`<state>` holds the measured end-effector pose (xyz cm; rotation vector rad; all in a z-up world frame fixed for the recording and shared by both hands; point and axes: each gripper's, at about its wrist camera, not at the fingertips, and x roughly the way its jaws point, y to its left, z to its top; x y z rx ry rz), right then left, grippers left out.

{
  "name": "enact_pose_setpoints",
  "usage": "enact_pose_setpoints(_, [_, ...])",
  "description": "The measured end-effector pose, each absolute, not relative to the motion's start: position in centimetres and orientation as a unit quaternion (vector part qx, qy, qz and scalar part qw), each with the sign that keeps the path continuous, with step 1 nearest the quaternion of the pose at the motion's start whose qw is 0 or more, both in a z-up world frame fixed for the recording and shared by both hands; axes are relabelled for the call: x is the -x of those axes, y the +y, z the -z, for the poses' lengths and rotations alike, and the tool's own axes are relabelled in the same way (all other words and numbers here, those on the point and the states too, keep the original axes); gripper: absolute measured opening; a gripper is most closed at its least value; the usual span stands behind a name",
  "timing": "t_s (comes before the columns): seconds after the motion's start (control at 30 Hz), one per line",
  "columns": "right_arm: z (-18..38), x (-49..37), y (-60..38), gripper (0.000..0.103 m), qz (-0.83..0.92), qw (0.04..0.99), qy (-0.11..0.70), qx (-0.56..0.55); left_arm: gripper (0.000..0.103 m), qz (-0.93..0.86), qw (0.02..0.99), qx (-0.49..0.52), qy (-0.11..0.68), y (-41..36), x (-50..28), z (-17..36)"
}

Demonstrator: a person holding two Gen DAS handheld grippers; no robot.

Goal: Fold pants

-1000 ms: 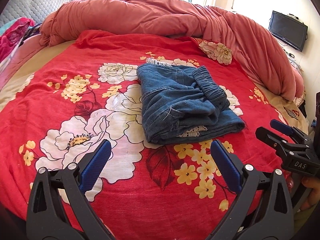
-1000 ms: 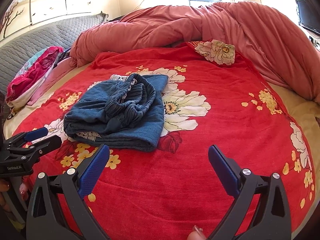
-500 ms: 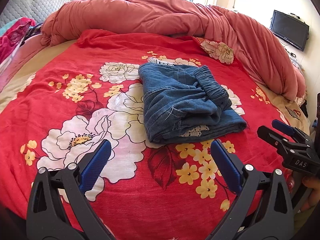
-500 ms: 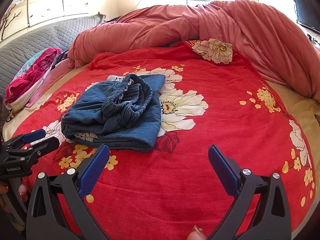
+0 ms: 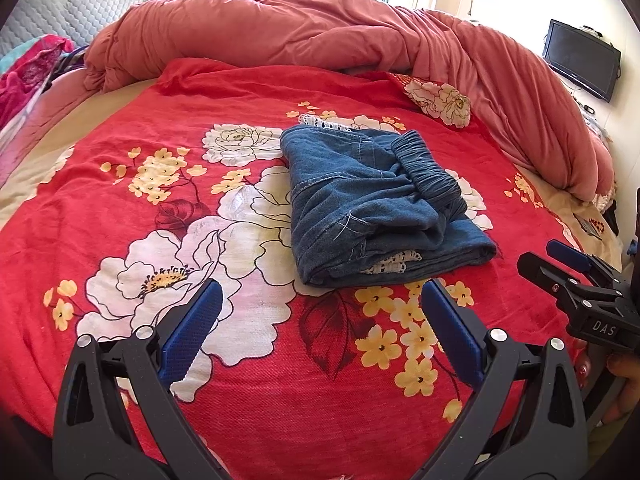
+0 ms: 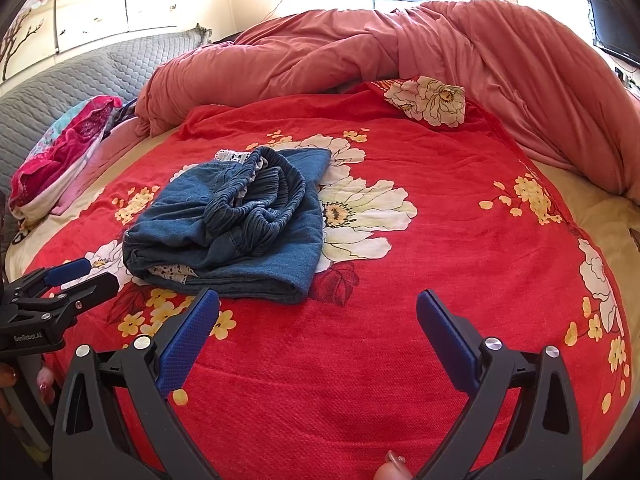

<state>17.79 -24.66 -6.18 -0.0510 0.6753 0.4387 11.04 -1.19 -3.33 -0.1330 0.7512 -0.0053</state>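
Left wrist view: the left gripper hangs near the bed's edge, fingers spread and holding nothing. Folded denim pants (elastic waistband on top) lie on the red floral blanket, just beyond. The right gripper likewise has spread, unladen fingers.

Bed covered by red floral blanket; pink duvet bunched behind; television on the wall.
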Motion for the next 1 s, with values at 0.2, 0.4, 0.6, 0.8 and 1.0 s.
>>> enact_pose_setpoints(0.2, [6.22, -17.78, -24.61, 0.098, -0.213, 0.92, 0.329, 0.025, 0.094, 0.003, 0.928, 0.066, 0.366, -1.2, -11.06, 3.31])
enact_pose_setpoints(0.4, [6.22, -17.69, -24.64, 0.098, -0.213, 0.919, 0.33, 0.026, 0.094, 0.001, 0.928, 0.065, 0.366, -1.06, -11.07, 3.22])
enact_pose_setpoints(0.6, [6.26, -17.7, -24.58, 0.098, -0.213, 0.919, 0.33, 0.026, 0.094, 0.0, 0.928, 0.065, 0.366, -1.14, -11.01, 3.14])
enact_pose_setpoints(0.8, [6.31, -17.7, -24.59, 0.098, -0.214, 0.919, 0.33, 0.026, 0.094, 0.0, 0.929, 0.065, 0.365, -1.19, -10.95, 2.98])
enact_pose_setpoints(1.0, [6.33, -17.69, -24.61, 0.098, -0.213, 0.919, 0.331, 0.026, 0.094, -0.005, 0.929, 0.061, 0.364, -1.37, -10.78, 2.81])
